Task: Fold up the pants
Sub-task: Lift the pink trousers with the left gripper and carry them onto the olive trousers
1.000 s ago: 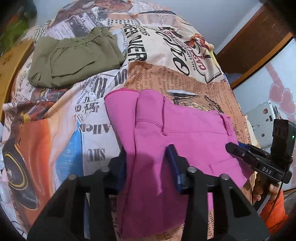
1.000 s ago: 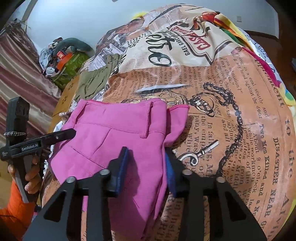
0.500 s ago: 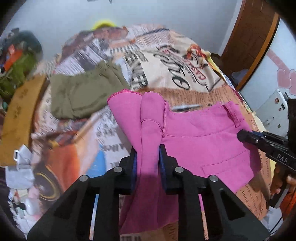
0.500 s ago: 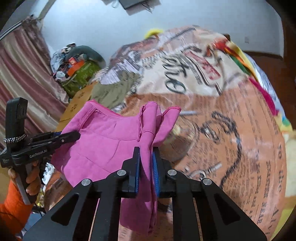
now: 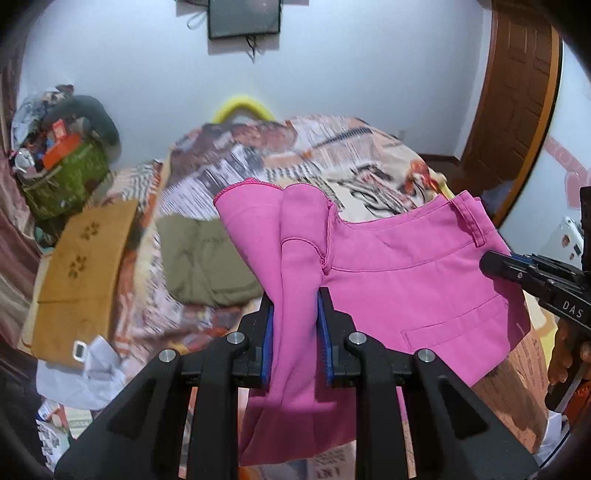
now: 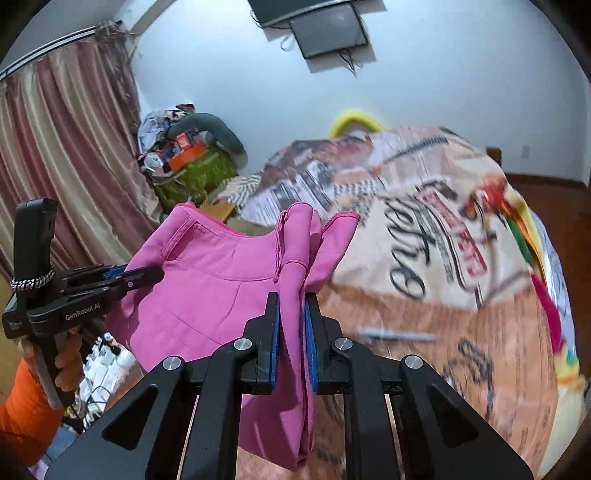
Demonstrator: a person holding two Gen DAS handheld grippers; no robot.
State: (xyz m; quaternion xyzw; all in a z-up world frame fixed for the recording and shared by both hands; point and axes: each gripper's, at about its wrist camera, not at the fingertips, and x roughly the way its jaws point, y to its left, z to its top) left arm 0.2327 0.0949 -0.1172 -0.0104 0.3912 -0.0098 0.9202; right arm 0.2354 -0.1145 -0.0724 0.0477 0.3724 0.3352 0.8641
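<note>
Clamping the pink pants (image 5: 399,280) with both grippers, I hold them above the newspaper-print bedspread (image 6: 461,258). My left gripper (image 5: 295,332) and right gripper (image 6: 291,336) each pinch bunched fabric tight. Folded olive pants (image 5: 207,258) lie near the bed's left edge.

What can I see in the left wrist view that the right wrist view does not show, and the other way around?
Only the left wrist view shows the olive green garment lying on the bed, the brown mat beside it and the wooden door.

Only the right wrist view shows the striped curtain and the person's orange sleeve.

Both views show the pink pants lifted above the printed bedcover, with the left hand-held gripper and the right hand-held gripper each shut on a bunch of the fabric, and the dark screen on the wall.
</note>
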